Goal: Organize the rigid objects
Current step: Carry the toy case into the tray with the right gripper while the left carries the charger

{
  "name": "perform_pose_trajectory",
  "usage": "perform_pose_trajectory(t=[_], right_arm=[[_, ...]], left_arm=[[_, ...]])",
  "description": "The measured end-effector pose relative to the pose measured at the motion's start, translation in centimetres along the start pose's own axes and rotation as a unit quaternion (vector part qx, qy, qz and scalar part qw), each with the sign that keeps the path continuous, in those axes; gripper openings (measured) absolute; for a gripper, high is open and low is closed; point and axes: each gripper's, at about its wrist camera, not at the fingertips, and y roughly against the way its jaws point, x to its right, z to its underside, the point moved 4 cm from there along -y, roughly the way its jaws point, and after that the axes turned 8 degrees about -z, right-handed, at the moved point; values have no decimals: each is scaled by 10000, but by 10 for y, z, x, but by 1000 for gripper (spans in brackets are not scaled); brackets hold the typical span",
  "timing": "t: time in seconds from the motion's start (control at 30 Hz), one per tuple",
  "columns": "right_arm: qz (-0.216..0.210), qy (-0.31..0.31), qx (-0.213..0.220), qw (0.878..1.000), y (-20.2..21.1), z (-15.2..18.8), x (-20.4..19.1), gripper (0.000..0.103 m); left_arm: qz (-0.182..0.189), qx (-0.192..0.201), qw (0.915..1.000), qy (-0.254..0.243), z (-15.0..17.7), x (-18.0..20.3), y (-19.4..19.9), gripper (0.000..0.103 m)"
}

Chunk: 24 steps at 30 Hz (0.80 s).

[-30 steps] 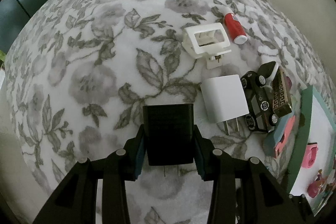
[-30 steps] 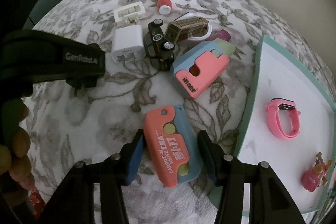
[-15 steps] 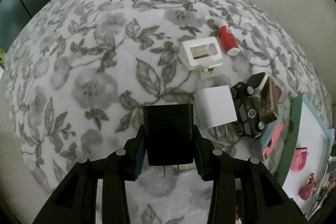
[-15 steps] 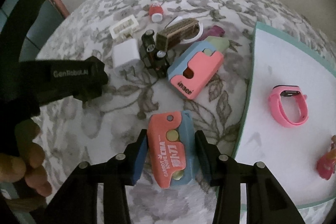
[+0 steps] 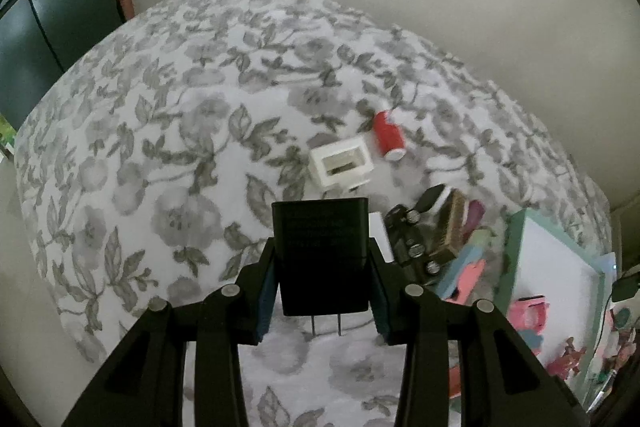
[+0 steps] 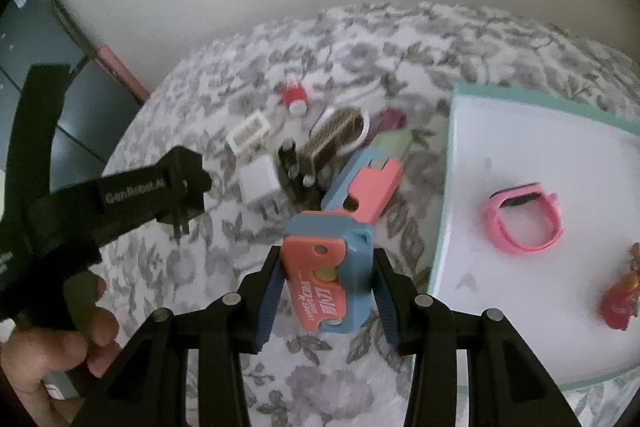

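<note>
My left gripper (image 5: 322,267) is shut on a black charger plug (image 5: 320,243), held clear above the floral tablecloth (image 5: 168,155) with its two prongs pointing back at me. In the right wrist view that same gripper (image 6: 188,183) hangs at the left, a hand (image 6: 60,359) behind it. My right gripper (image 6: 328,267) is shut on a pink-and-blue carrot knife toy (image 6: 320,283), lifted off the cloth and tilted. To its right lies a white tray with a teal rim (image 6: 444,187), holding a pink watch band (image 6: 524,223) and a small doll (image 6: 624,299).
A second pink-and-blue toy (image 6: 368,183), a white charger (image 6: 258,183), a black toy car (image 6: 294,171), a brown toy bus (image 6: 336,135), a white open frame (image 6: 248,137) and a red can (image 6: 294,97) lie clustered left of the tray. A wall runs behind the table.
Both grippers have risen from the cloth with their objects. The right gripper closed on the carrot knife toy, rolled, and moved toward the tray.
</note>
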Motion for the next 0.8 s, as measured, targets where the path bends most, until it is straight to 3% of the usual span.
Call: perform_pose_trajectory(t=[0.3,0.57,0.8], right_arm=[[406,-357,672,9963,33,-9,21,46],[1486,-793,922,9814,61,-8,74,46],[2071,-1186,1076,9651,83,-7,116,46]], left_arm=[[298,157,9982,-490,-2,51,28,42],[480,73,9936,-1019,12,115,44,42],[659,-56,9875,-1432,31,169,48,42]])
